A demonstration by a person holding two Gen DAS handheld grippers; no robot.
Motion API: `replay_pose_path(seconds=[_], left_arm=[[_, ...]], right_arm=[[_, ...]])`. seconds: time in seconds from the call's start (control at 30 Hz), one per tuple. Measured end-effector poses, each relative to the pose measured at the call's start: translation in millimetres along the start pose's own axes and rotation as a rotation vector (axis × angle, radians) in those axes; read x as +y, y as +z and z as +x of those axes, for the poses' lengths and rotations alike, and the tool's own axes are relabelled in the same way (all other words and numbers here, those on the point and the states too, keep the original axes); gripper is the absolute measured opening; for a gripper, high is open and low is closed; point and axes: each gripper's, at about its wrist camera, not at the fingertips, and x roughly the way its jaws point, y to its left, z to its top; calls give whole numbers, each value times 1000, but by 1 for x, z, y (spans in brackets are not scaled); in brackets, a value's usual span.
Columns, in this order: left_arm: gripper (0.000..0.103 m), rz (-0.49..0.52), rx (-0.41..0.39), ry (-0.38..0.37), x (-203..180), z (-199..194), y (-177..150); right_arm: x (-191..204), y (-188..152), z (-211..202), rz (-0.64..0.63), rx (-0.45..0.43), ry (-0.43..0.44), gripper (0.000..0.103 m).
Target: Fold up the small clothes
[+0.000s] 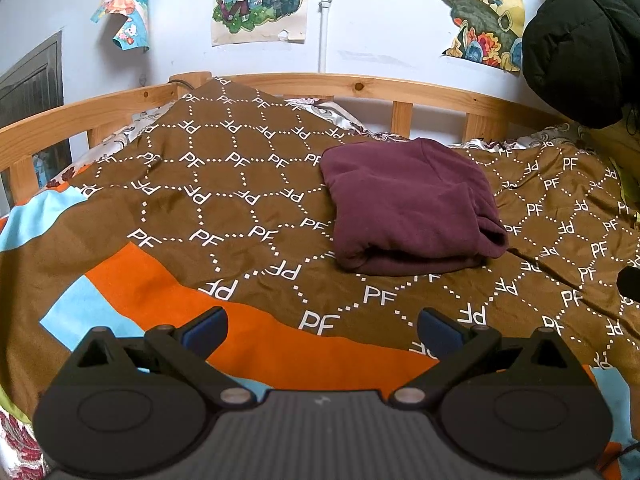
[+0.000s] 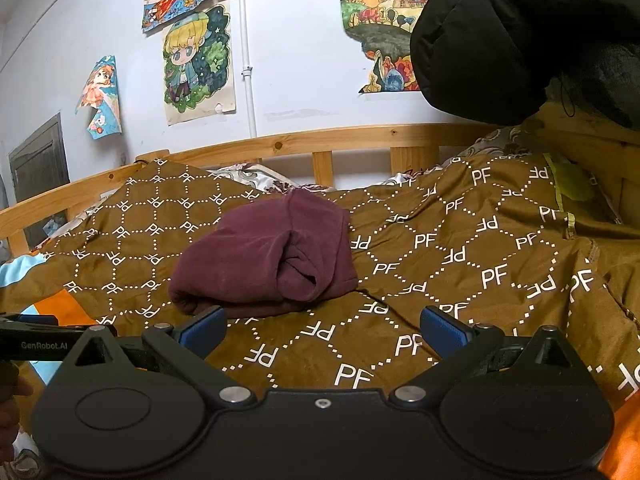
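Observation:
A maroon garment [image 1: 408, 204] lies folded into a compact bundle on the brown patterned bedspread [image 1: 224, 184]. It also shows in the right wrist view [image 2: 264, 256]. My left gripper [image 1: 322, 330] is open and empty, held above the bedspread well in front of the bundle. My right gripper [image 2: 322, 330] is open and empty, just in front of the bundle's near edge. The left gripper's body [image 2: 36, 340] shows at the left edge of the right wrist view.
A wooden bed rail [image 1: 360, 86] runs along the far side against a wall with drawings. A black puffy jacket [image 1: 584, 40] hangs at the upper right; it also shows in the right wrist view [image 2: 520, 32]. An orange and blue patch [image 1: 280, 344] lies near me.

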Motion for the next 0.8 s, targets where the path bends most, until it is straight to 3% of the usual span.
replay_pose_path(seconds=[0.8], left_arm=[[102, -3, 10, 1, -1, 0, -1]], right_arm=[[1, 0, 0, 0, 2, 2, 102]])
